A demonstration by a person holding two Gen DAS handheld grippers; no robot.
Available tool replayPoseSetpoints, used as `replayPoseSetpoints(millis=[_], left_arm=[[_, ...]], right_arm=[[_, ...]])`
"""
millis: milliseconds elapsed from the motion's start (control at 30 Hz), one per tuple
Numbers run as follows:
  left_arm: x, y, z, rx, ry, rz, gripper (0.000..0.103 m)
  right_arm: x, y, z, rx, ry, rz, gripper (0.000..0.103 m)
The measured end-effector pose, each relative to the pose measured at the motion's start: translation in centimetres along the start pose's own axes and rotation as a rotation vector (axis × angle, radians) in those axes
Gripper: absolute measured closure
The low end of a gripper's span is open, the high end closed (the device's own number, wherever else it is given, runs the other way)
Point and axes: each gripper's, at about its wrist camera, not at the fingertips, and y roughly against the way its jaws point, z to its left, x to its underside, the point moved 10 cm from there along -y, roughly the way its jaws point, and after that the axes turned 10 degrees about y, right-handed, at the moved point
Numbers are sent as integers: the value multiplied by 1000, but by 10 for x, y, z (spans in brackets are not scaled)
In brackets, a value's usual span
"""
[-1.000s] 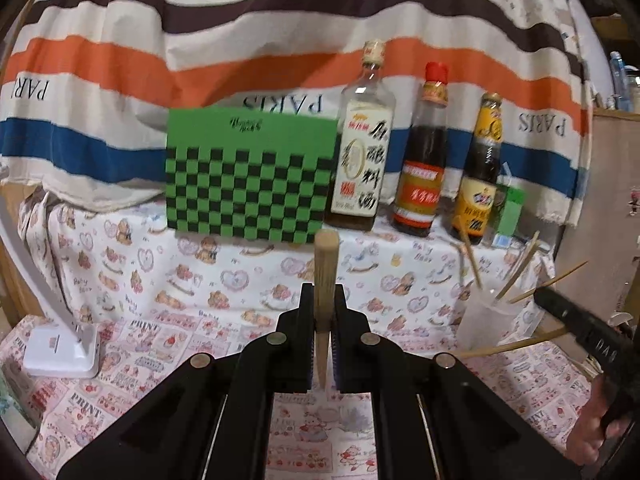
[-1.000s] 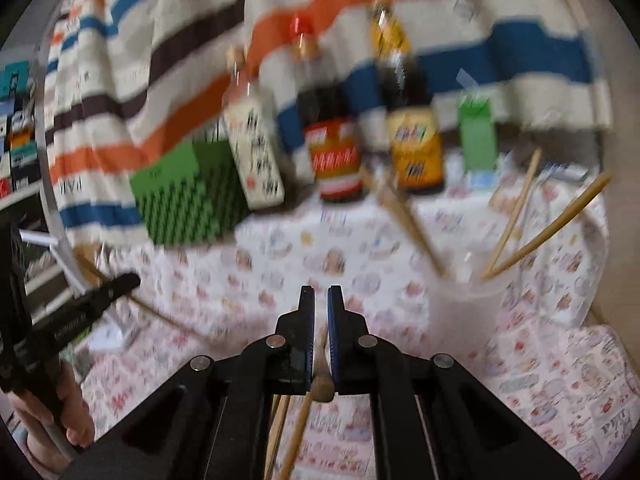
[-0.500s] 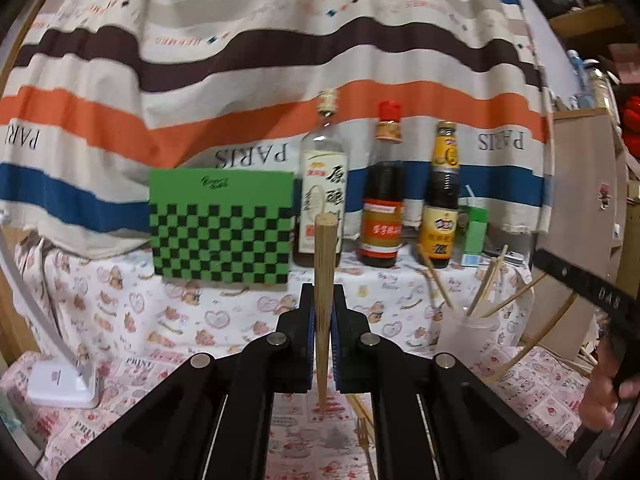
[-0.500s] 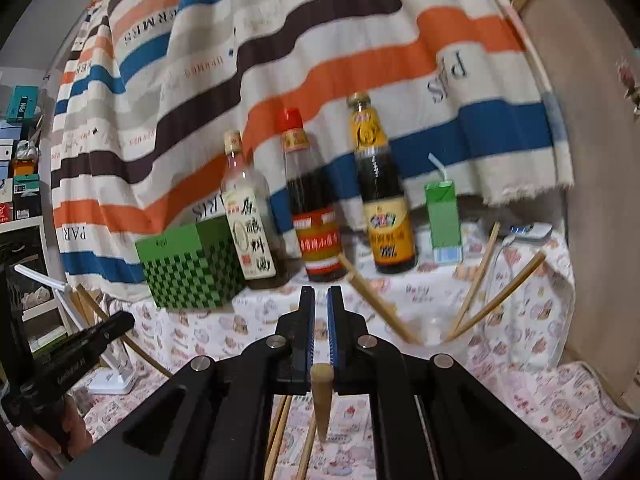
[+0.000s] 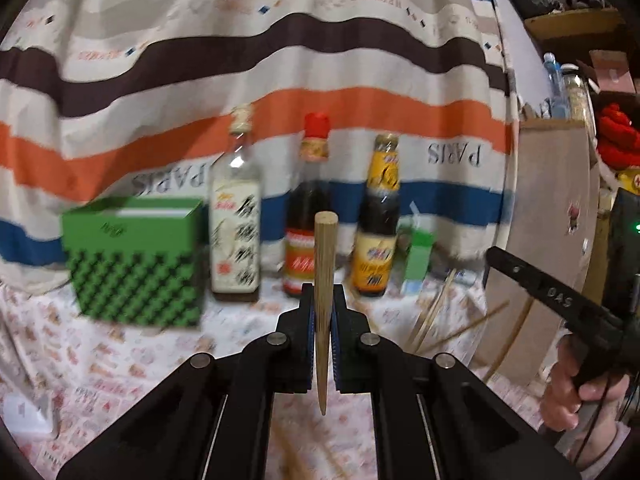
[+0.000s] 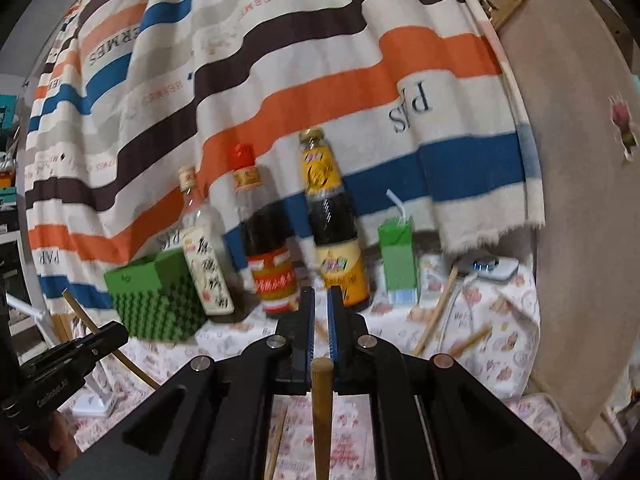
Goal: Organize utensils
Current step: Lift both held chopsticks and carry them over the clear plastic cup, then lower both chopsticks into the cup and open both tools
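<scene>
1. Striped cloth (image 5: 280,60) hangs as a backdrop behind the desk (image 5: 120,360), which carries a patterned cover printed with small cartoon figures. A wooden board (image 6: 580,200) stands at the right edge.

2. Along the back of the desk stand a green checked box (image 5: 136,264), open at the top, three sauce bottles (image 5: 304,216) in a row, and a small green drink carton (image 6: 398,264) with a straw.

3. Left gripper (image 5: 323,320): jaws clamped on one chopstick (image 5: 325,280), held upright, blunt end above the jaws and pointed end hanging below, clear of the desk.

4. Right gripper (image 6: 320,320): jaws drawn together on a second chopstick (image 6: 321,408), gripped near its blunt end, which just shows below the pads; its shaft hangs down out of the picture.

5. Several more chopsticks (image 6: 436,308) lean at angles at the right side of the desk, near a white power strip (image 6: 490,266). They look to stand in a clear cup, but blur hides the cup itself, so this cannot be confirmed.

6. Progress, as a judgement: the task is partway. Some chopsticks appear already gathered at the right; two are in hand and not yet placed. More sticks (image 6: 276,440) show low in the right wrist view beneath the jaws, so further collecting probably remains.

7. Remaining work, as a judgement: carry both held chopsticks to the gathered group and lower them in point first, then collect any still loose.
</scene>
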Motion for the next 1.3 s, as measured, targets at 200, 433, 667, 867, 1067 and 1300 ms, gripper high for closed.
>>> replayPoseSetpoints(millis=[200,433,667,867,1067,1300], left_arm=[[-27,-35,-38,81,25,-17,97],[-34,-71,-63,136,26,-46,97],[2,-111,-67,151,38,56,97],[33,-133,-64,137,34,131,97],[48,-146,-55,141,59,196,97],[50,-150,-58,155,21,221,96]], right_arm=[[-46,-21,-33,80,-29,-85,96],[-81,-33,-60,166,-54,-205,96],[-47,-74,-61,175,-9,-91,96],[-11,-99,-58,126,5,31,96],[12,-114,-58,107,-1,112,96],[23,-121,-57,97,8,163,96]])
